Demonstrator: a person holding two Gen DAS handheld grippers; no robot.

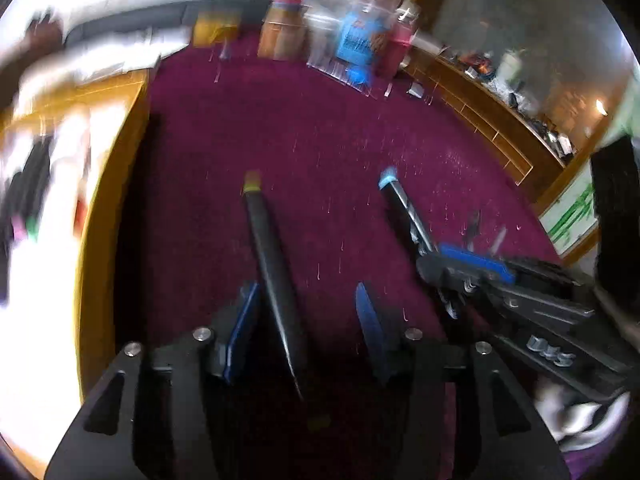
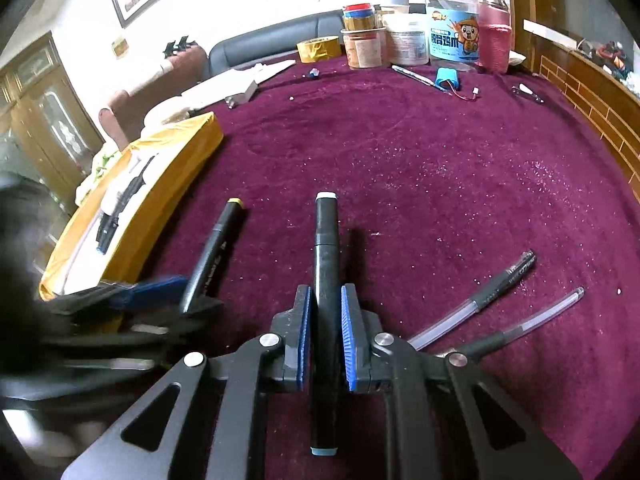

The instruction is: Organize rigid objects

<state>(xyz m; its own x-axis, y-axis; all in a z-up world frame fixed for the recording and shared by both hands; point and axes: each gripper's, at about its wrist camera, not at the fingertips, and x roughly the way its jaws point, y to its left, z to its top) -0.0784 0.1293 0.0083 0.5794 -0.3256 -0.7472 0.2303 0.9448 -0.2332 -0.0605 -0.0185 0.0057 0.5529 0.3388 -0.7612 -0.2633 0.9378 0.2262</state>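
My left gripper stands open around a black marker with a yellow cap end; the marker leans against the left pad, and the view is blurred. My right gripper is shut on a black marker with light blue ends. In the left wrist view that gripper and its marker show at the right. In the right wrist view the left gripper and the yellow-capped marker show at the left. A yellow-edged box with black pens inside lies at the left.
Two clear gel pens lie on the purple cloth at the right. Jars, a tape roll and a blue battery pack stand along the far edge. A wooden ledge runs along the right.
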